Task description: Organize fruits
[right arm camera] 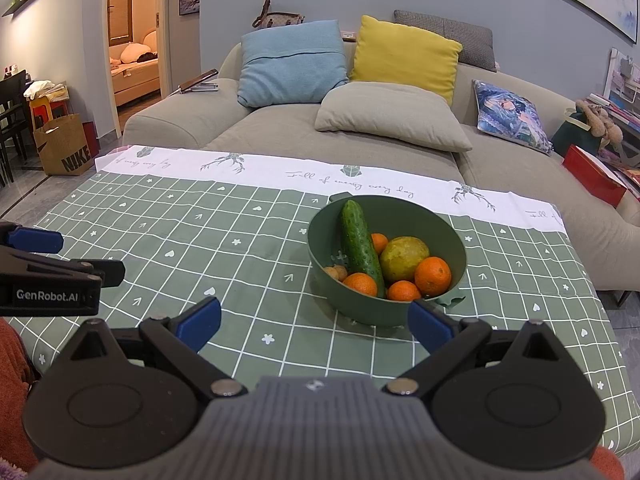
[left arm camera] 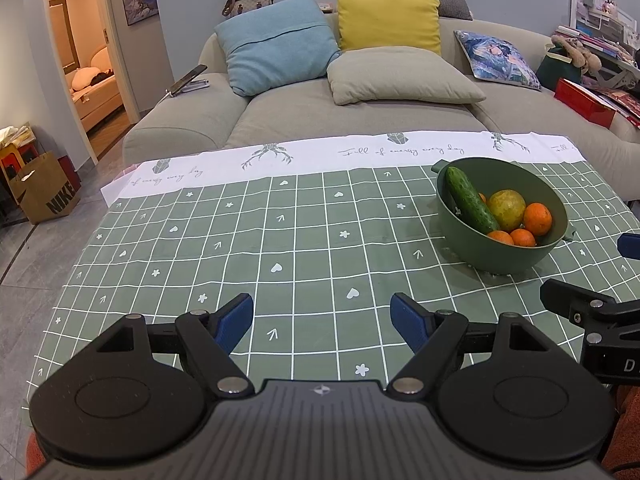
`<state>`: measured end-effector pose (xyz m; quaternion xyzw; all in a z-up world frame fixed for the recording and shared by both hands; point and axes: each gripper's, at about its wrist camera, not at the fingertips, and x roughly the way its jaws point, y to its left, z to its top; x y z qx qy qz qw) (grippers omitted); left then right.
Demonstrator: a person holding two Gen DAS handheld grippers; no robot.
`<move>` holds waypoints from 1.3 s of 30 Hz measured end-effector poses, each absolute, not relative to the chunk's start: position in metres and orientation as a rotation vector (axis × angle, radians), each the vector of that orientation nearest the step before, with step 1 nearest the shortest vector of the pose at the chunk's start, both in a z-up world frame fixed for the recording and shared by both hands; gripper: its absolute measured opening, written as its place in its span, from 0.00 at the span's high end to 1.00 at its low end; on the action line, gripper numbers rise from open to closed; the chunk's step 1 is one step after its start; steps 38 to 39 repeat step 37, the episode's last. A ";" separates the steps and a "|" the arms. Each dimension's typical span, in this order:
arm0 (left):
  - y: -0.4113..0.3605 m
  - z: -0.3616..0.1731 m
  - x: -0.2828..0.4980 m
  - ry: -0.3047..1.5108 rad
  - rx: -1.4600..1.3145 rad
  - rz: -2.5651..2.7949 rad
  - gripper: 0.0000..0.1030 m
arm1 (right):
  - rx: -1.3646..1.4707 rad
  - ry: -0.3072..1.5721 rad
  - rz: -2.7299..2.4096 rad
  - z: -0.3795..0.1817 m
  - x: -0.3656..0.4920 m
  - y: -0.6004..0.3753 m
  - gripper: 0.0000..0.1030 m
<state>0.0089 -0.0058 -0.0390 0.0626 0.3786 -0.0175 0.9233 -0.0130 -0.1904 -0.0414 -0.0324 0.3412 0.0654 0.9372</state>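
Observation:
A green bowl [left arm camera: 500, 258] [right arm camera: 360, 312] stands on the green checked tablecloth [left arm camera: 280, 248]. It holds a cucumber [left arm camera: 470, 200] [right arm camera: 360, 250], a yellow-green round fruit [left arm camera: 506, 204] [right arm camera: 402, 258], several oranges [left arm camera: 537, 219] [right arm camera: 433, 275] and small brown fruits [right arm camera: 338, 272]. My left gripper [left arm camera: 322, 320] is open and empty over bare cloth, left of the bowl. My right gripper [right arm camera: 314, 320] is open and empty, just in front of the bowl; it also shows at the right edge of the left wrist view [left arm camera: 592, 312].
A grey sofa [left arm camera: 360, 120] with blue, yellow, beige and printed cushions stands behind the table. A red box [right arm camera: 592, 178] and clutter lie at the right. A Nike paper bag [left arm camera: 44, 192] stands on the floor at left.

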 end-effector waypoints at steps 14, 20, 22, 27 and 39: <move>-0.006 -0.039 0.008 0.778 0.127 -0.036 0.11 | -0.066 0.697 0.133 -0.041 -0.013 -0.190 0.07; -0.006 -0.039 0.008 0.780 0.129 -0.033 0.11 | -0.066 0.698 0.133 -0.041 -0.013 -0.190 0.07; -0.006 -0.039 0.008 0.780 0.129 -0.032 0.11 | -0.066 0.698 0.134 -0.041 -0.013 -0.190 0.07; -0.008 -0.038 0.007 0.780 0.126 -0.033 0.11 | -0.066 0.700 0.134 -0.041 -0.013 -0.190 0.07; -0.008 -0.039 0.006 0.777 0.118 -0.039 0.11 | -0.067 0.704 0.144 -0.045 -0.015 -0.188 0.07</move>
